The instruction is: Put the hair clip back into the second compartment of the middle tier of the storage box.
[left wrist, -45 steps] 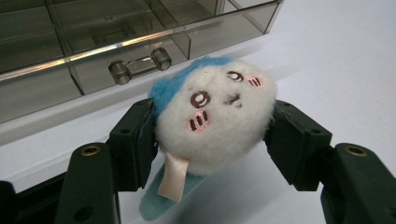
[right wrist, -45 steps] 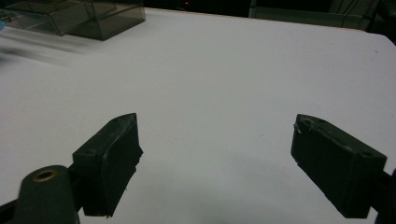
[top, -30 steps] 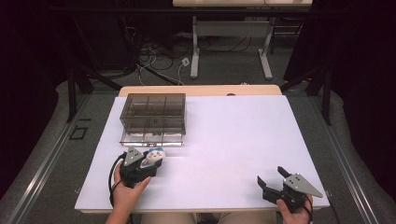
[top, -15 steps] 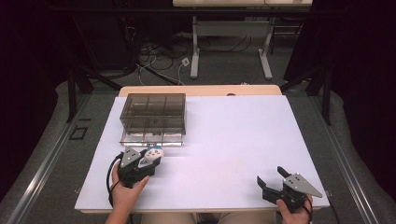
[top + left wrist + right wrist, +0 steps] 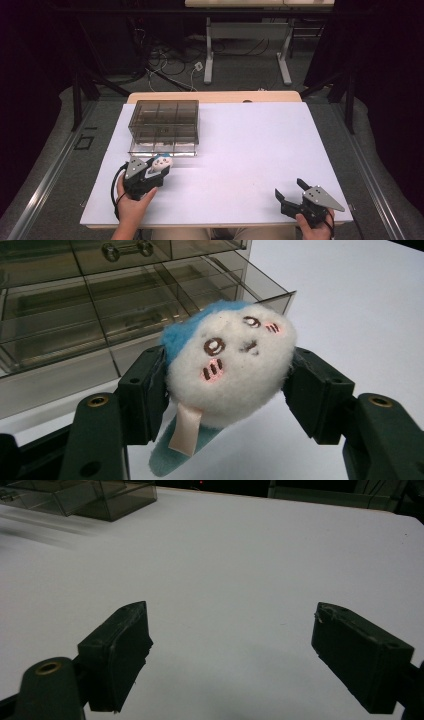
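Plush toy [image 5: 227, 367] face-up, tail toward camera

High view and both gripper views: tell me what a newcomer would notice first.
First, the round white plush toy with a blue cap, clamped in the left gripper near the table's front left. Just beyond it stands a smoky clear drawer box. The right gripper rests open at the front right.

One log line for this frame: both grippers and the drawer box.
left gripper: shut on plush toy | right gripper: open | drawer box: bottom drawer open
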### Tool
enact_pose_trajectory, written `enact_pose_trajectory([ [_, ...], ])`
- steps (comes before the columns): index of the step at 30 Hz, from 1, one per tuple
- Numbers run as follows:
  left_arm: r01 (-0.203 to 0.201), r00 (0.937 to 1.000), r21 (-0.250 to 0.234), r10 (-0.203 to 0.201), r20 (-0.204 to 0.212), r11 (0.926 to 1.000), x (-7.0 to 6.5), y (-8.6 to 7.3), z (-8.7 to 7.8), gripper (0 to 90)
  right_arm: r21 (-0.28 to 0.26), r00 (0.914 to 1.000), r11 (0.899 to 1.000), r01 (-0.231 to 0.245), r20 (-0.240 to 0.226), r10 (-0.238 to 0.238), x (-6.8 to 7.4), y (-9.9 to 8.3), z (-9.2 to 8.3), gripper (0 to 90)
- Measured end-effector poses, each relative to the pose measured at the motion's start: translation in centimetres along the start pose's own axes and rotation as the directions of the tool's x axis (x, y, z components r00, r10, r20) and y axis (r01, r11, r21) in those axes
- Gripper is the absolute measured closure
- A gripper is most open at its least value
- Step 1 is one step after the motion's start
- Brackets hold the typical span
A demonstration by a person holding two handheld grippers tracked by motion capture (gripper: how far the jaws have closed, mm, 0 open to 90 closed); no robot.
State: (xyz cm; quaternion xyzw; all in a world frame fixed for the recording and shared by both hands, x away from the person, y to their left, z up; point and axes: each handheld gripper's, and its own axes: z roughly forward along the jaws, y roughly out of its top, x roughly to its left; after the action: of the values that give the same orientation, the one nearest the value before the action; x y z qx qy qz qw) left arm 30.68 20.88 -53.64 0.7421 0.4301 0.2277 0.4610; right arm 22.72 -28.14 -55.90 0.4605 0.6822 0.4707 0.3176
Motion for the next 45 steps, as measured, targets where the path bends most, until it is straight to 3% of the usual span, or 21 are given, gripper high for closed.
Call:
enact_pose_trajectory([
  [21, 0.005, 0.9999, -0.016, -0.005, -0.012, 0.9999, 0.9, 1.6, 0.1, 37.0, 0.001, 1.0, 1.0, -0.005, -0.002, 0.005, 0.1, 0.0, 0.1, 14.9],
  [45, -0.056, 0.9975, 0.032, 0.057, -0.041, 0.9979, 2.0, 3.8, 0.9, 37.1, -0.008, 0.9999, 1.0, -0.011, 0.006, 0.011, 0.0, 0.0, 0.0, 14.9],
])
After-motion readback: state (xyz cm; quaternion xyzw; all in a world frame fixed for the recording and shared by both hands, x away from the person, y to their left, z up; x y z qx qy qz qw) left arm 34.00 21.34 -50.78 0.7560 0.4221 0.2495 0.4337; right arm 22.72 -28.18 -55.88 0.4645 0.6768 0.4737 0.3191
